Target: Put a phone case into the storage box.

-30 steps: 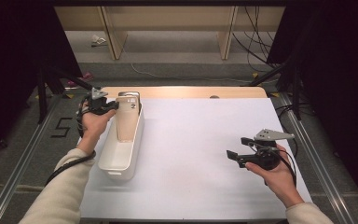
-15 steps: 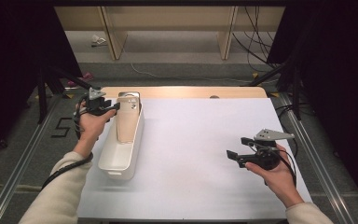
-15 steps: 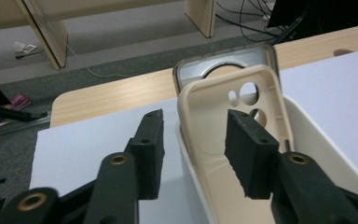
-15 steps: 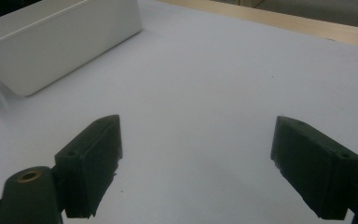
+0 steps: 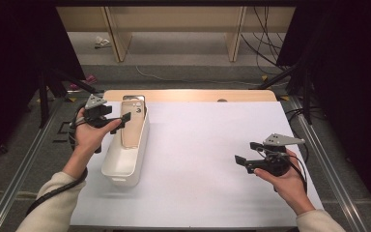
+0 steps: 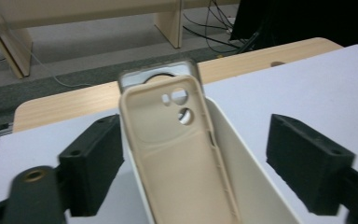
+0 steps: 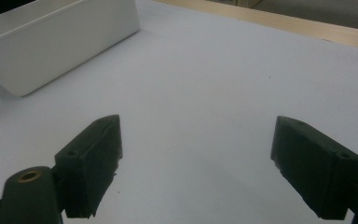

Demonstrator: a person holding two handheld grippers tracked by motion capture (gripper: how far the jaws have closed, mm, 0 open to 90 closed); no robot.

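A beige phone case (image 6: pixel 177 154) with camera holes near its top leans lengthwise in a long white bin (image 5: pixel 125 162) at the table's left. A grey-rimmed flat piece (image 6: pixel 135 77) stands just behind the case's top. My left gripper (image 5: pixel 121 122) is at the bin's far left rim. It is open, with one jaw on each side of the case and a gap to each, as the left gripper view (image 6: pixel 200 168) shows. My right gripper (image 5: pixel 245 153) is held low over the white table cover at the right. It is open with nothing between its fingers (image 7: pixel 93 158).
The white cover (image 5: pixel 198 145) spans the table between the bin and my right hand. A bare wooden strip (image 5: pixel 188 95) runs along the far edge. Metal rails flank the table. Beyond it are wooden furniture legs and cables on the floor.
My left gripper has drawn back a little toward the person, beside the case's top. The right gripper and the bin have stayed where they were.
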